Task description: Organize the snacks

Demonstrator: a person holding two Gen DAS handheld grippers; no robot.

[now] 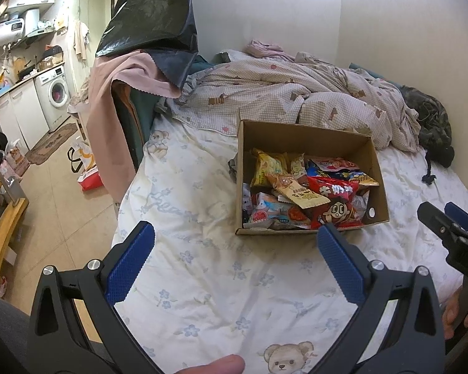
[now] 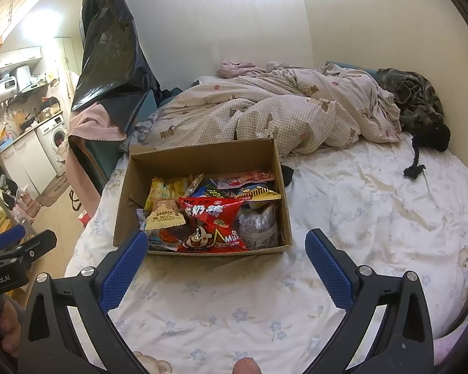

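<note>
Snacks [image 2: 209, 215] in bright wrappers fill an open cardboard box [image 2: 123, 215] that sits on the white floral bedsheet [image 2: 358, 218], near the middle of the bed. A red candy bag [image 2: 212, 221] with a cartoon face lies on top at the near side of the heap, with a tan triangular packet [image 2: 165, 216] just left of it and a silvery packet [image 2: 259, 224] at its right. Yellow packets [image 2: 167, 191] lie toward the far left of the box. A rumpled checked duvet [image 2: 280, 109] lies just beyond the box, touching its far wall.

Both grippers hover above the sheet on the near side of the box, touching nothing. The left gripper [image 1: 235, 263] has its blue pads spread wide apart and empty. The right gripper [image 2: 226, 269] is likewise spread wide, with the box's near wall showing between its fingers.
</note>
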